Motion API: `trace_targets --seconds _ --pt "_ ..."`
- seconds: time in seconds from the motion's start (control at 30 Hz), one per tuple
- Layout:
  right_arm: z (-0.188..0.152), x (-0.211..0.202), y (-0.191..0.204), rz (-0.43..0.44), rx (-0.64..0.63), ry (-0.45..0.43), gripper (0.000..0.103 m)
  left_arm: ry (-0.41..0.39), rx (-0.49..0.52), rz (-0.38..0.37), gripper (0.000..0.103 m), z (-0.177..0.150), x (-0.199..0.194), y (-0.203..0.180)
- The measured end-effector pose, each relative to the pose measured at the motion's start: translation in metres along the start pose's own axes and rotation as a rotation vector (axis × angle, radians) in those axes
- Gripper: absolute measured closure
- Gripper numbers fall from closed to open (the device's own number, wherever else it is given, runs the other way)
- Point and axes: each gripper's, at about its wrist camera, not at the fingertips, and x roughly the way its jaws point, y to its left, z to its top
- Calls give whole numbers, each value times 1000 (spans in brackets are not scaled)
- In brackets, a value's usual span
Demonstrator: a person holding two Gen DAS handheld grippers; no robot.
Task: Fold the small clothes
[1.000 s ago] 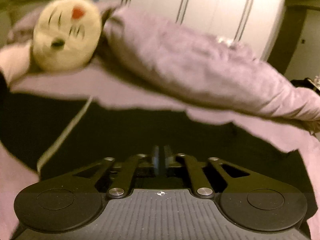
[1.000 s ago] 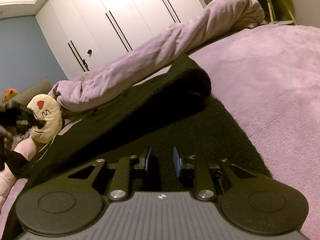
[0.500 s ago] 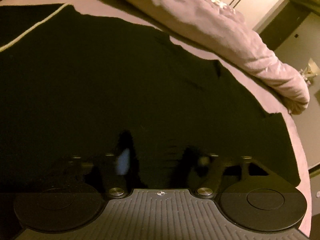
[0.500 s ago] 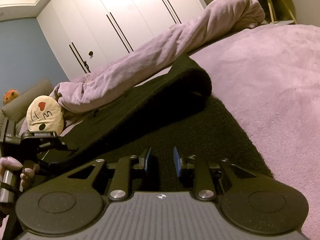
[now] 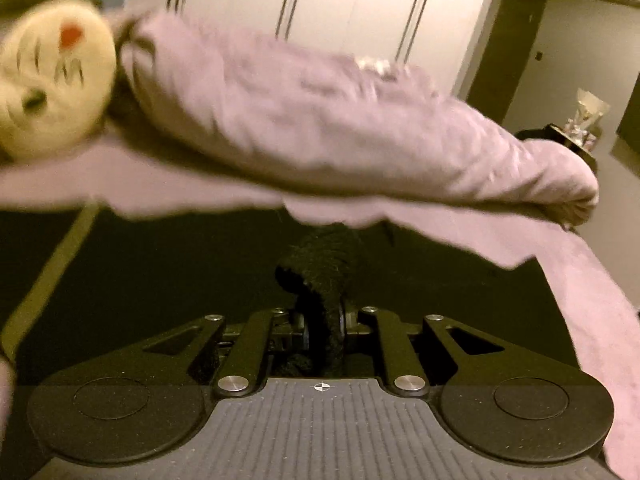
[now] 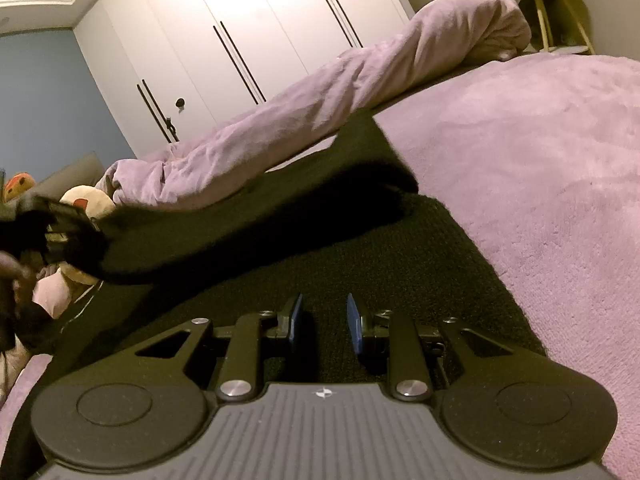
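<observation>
A black knit garment (image 6: pixel 400 264) lies spread on the purple bedspread (image 6: pixel 540 152), with one edge lifted into a raised fold (image 6: pixel 280 216). In the left wrist view my left gripper (image 5: pixel 322 328) is shut on a bunched edge of the black garment (image 5: pixel 324 272) and holds it up. The left gripper also shows at the far left of the right wrist view (image 6: pixel 60 228), lifting that edge. My right gripper (image 6: pixel 324 324) is open, its blue pads (image 6: pixel 296 320) just above the flat part of the garment, holding nothing.
A rolled purple duvet (image 6: pixel 320 96) lies along the far side of the bed. A cream plush face pillow (image 5: pixel 52 76) sits at the left. White wardrobe doors (image 6: pixel 240 32) stand behind. A small side table (image 6: pixel 556 8) is at the far right.
My left gripper came down onto the garment open, closed on an edge, and has lifted it. The raised fold has stretched out toward the left. My right gripper has stayed in place.
</observation>
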Motion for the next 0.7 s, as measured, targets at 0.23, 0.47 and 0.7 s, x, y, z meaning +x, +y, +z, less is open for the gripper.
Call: trace_targets --seconds 0.23,0.47,0.7 --pt "0 1 6 -13 -17 1 80 -31 79 147 33 2 0 17" --pt "0 3 10 -19 -28 2 80 103 -70 136 23 -37 27 50" --pt "-2 6 13 -32 -54 -1 80 129 -85 136 48 -58 47 68"
